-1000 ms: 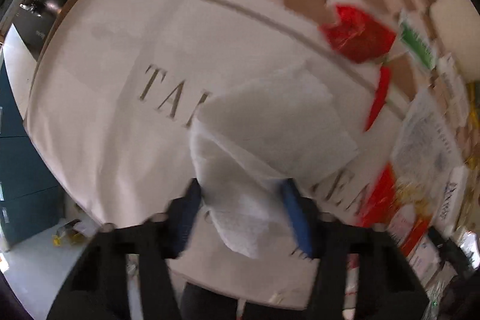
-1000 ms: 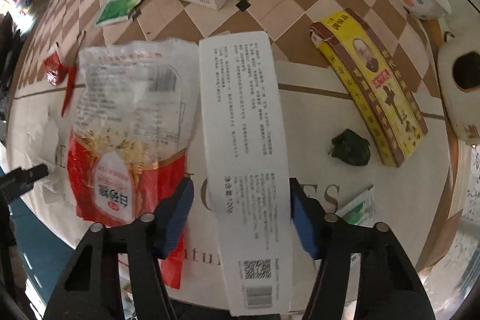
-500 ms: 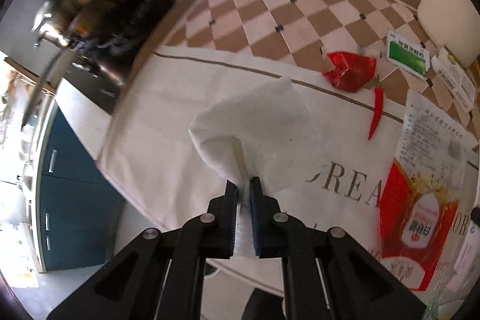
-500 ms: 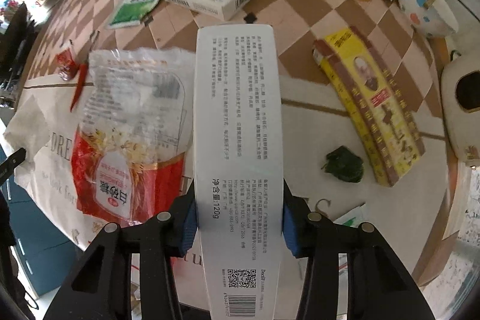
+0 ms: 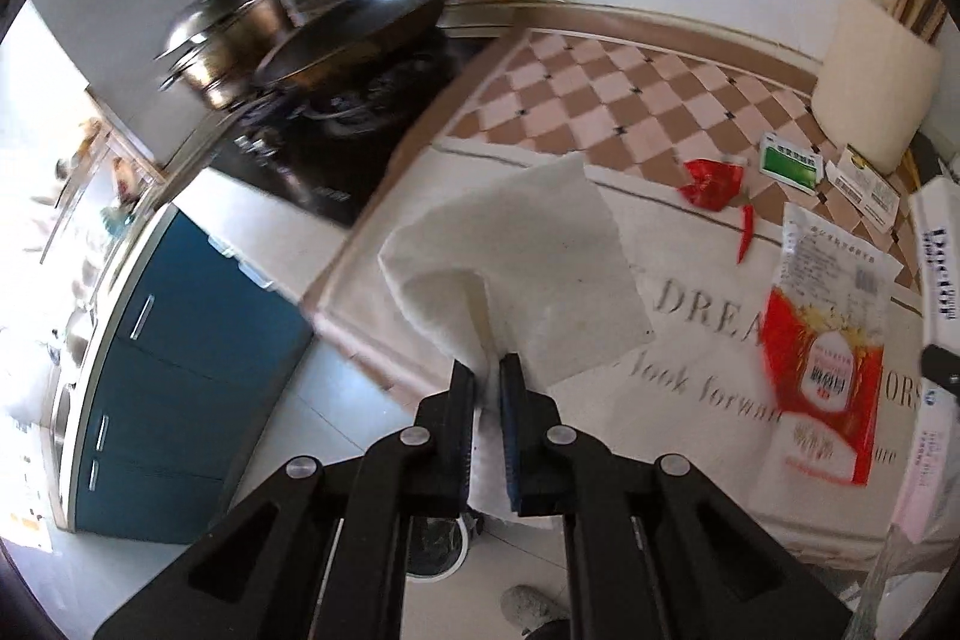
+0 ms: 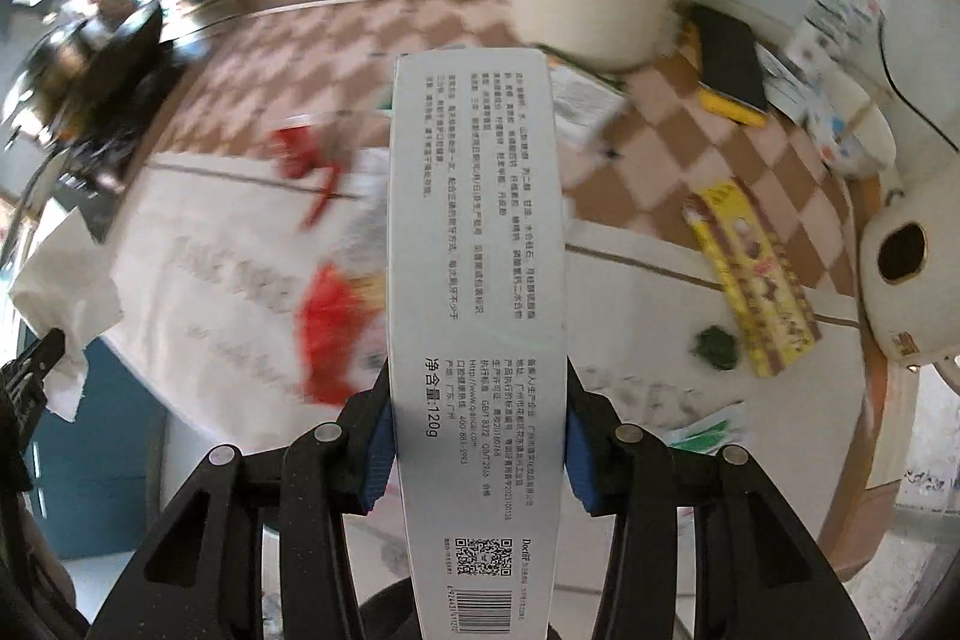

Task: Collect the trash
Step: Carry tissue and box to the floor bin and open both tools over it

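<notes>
The left claw (image 5: 487, 370) is pitched steeply downward, and its jaws are pressed almost together on a corner of a white paper towel (image 5: 516, 250), which is held clear of the surface (image 5: 690, 436) and fans out ahead of the fingertips. Beyond the towel, a cream cloth with printed lettering (image 5: 708, 304) is seen spread over the surface. On it lie a red-and-clear snack bag (image 5: 825, 334), a red chilli (image 5: 746, 232), a crumpled red wrapper (image 5: 711, 181) and a small green-and-white sachet (image 5: 789, 163). A stove with a dark pan (image 5: 354, 34) is seen at the far left, above blue cabinet fronts (image 5: 180, 358).

The right claw (image 6: 477, 436) is likewise directed steeply downward. Its blue pads (image 6: 378, 454) are closed at medium width on the two long edges of a long white carton (image 6: 477, 280), which is held lifted and runs straight forward along the fingers, printed face up, with a barcode at its near end. Past the carton, a yellow box (image 6: 753, 280) and a small dark green scrap (image 6: 714, 346) lie on the surface to the right, near a white appliance (image 6: 906, 280). The background is blurred.
</notes>
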{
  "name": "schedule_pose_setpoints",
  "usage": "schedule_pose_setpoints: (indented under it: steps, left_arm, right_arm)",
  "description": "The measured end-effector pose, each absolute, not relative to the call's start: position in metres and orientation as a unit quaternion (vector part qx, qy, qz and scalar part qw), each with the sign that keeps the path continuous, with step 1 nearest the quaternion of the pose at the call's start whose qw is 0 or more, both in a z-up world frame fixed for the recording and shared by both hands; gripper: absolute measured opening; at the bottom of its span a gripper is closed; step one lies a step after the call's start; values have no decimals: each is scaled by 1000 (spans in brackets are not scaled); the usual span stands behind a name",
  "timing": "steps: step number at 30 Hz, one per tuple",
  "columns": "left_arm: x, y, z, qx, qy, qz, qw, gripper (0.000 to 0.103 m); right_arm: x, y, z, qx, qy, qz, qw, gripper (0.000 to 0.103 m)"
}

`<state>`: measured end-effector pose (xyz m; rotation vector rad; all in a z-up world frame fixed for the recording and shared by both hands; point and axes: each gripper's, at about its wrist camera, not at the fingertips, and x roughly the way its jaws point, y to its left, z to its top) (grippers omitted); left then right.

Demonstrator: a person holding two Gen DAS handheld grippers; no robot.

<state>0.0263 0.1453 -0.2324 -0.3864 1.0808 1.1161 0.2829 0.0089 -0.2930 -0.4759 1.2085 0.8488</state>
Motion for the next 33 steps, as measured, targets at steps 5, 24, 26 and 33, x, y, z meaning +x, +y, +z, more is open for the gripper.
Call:
schedule_pose_setpoints:
  steps: [5, 24, 26, 33]
  left_arm:
    - [-60, 135, -223, -205, 462, 531, 680, 6]
    - [-358, 139, -516, -473, 485, 564, 472, 6]
    - [-380, 142, -578, -512, 482, 551, 448, 6]
    - [-429, 150, -744, -594, 475, 508, 404, 6]
  right_arm:
    - [199, 34, -288, -232, 533, 429, 691, 48]
    - [-170, 97, -530, -435, 558, 542, 453, 48]
    - [-194, 106, -581, -453, 562, 541, 432, 48]
    - [-269, 133, -765, -495, 592, 531, 350, 48]
